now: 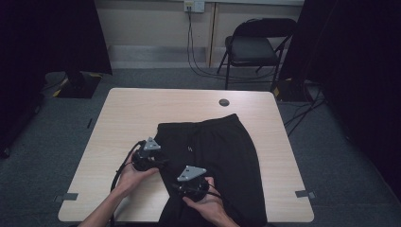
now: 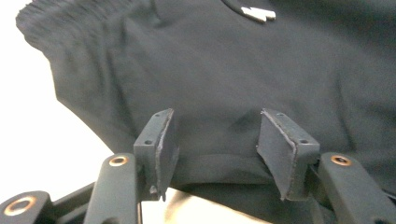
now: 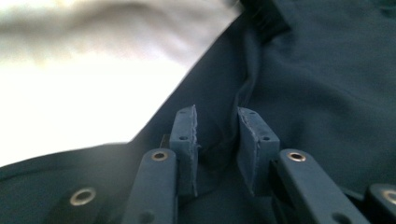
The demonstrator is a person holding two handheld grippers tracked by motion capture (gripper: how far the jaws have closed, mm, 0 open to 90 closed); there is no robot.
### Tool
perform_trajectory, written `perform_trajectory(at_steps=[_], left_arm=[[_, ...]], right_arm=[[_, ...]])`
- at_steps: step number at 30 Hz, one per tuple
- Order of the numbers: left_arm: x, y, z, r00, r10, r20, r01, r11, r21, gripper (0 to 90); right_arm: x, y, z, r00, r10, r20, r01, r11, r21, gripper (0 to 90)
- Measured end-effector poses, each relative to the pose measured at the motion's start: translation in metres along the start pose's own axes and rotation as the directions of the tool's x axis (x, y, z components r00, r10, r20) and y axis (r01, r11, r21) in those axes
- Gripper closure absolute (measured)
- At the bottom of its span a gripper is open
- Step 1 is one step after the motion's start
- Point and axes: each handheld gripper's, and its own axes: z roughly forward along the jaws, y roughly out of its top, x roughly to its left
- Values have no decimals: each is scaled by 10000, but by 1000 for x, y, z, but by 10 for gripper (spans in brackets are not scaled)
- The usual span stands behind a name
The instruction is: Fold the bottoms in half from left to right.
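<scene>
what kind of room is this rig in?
Probably a lab or studio data-collection room: dark curtains at both sides, grey carpet, a folding chair by a wall socket, and one wooden table.

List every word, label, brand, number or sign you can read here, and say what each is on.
No readable text anywhere.
Black shorts: a small white mark on the fabric, a logo of slanted bars, no letters; in the high view it is too small to read.
Wall socket plate: too small and blurred to tell any marking.
</scene>
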Motion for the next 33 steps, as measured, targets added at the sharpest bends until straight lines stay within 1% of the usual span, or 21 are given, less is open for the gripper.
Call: perform_trajectory(at_steps=[2, 3, 4, 5, 7, 9, 10, 12, 13, 15, 17, 20, 21, 22, 25, 26, 27, 28, 29, 31, 33], left_arm=[[10, 0, -8, 9977, -482, -471, 461, 9979, -449, 453], [14, -1, -11, 9955, -791, -525, 763, 9957, -531, 454], [19, -1, -11, 9933, -978, -608, 952, 9944, -452, 450], [22, 0, -12, 9928, -1009, -640, 988, 9945, -356, 433], [27, 3, -10, 9937, -899, -672, 893, 9959, -114, 394], [31, 3, -10, 9910, -1059, -823, 1056, 9944, -82, 371], [36, 2, -8, 9902, -1151, -790, 1141, 9933, -176, 357], [41, 0, -3, 9845, -1514, -886, 1508, 9885, -133, 354], [45, -1, 2, 9791, -1879, -776, 1876, 9822, -118, 344], [48, -3, 8, 9758, -2064, -718, 2074, 9782, 69, 350], [48, -3, 11, 9783, -1898, -828, 1923, 9810, 241, 375], [45, -3, 16, 9780, -1720, -1182, 1777, 9833, 398, 440], [45, -3, 16, 9781, -1740, -1142, 1789, 9833, 340, 465], [42, -2, 18, 9825, -1411, -1220, 1470, 9883, 408, 476], [40, -1, 19, 9818, -1414, -1271, 1469, 9885, 350, 489], [39, -1, 20, 9828, -1346, -1268, 1399, 9896, 336, 538], [38, -1, 20, 9842, -1271, -1230, 1320, 9907, 331, 538], [35, -1, 21, 9867, -1194, -1106, 1222, 9923, 192, 593], [32, 1, 22, 9890, -1061, -1026, 1093, 9937, 256, 695], [27, 4, 24, 9903, -898, -1059, 935, 9951, 307, 824], [27, 4, 24, 9877, -1191, -1014, 1225, 9921, 287, 877]], right_arm=[[6, -1, -3, 9996, 1, -289, 2, 9999, 133, 735], [7, -2, -4, 9994, -121, -321, 125, 9998, 132, 767], [9, -3, -5, 9990, -243, -367, 248, 9996, 145, 806], [9, -3, -6, 9988, -286, -410, 293, 9994, 186, 832], [9, -3, -6, 9984, -251, -503, 260, 9995, 160, 867], [9, -2, -6, 9980, -157, -617, 167, 9998, 149, 879], [10, -3, -6, 9978, -180, -643, 189, 9997, 140, 881], [13, -2, -6, 9975, -422, -568, 432, 9989, 170, 881], [14, -2, -6, 9973, -441, -587, 453, 9988, 191, 882], [18, -3, -7, 9969, -533, -573, 543, 9984, 169, 881], [20, -4, -7, 9963, -624, -597, 633, 9979, 136, 881], [20, -4, -7, 9965, -533, -647, 540, 9985, 94, 881], [20, -4, -6, 9965, -537, -644, 544, 9985, 85, 881], [20, -4, -6, 9964, -555, -634, 561, 9984, 89, 881], [21, -2, -4, 9962, -578, -658, 585, 9982, 89, 883], [20, 0, -2, 9964, -482, -699, 491, 9987, 112, 885], [20, 0, -2, 9964, -482, -699, 491, 9987, 112, 885], [20, 1, 0, 9966, -408, -720, 417, 9991, 105, 886], [20, 3, 2, 9966, -312, -766, 318, 9995, 74, 886], [21, 5, 4, 9965, -246, -805, 252, 9997, 68, 889], [20, 6, 3, 9958, -333, -854, 342, 9994, 92, 890]])
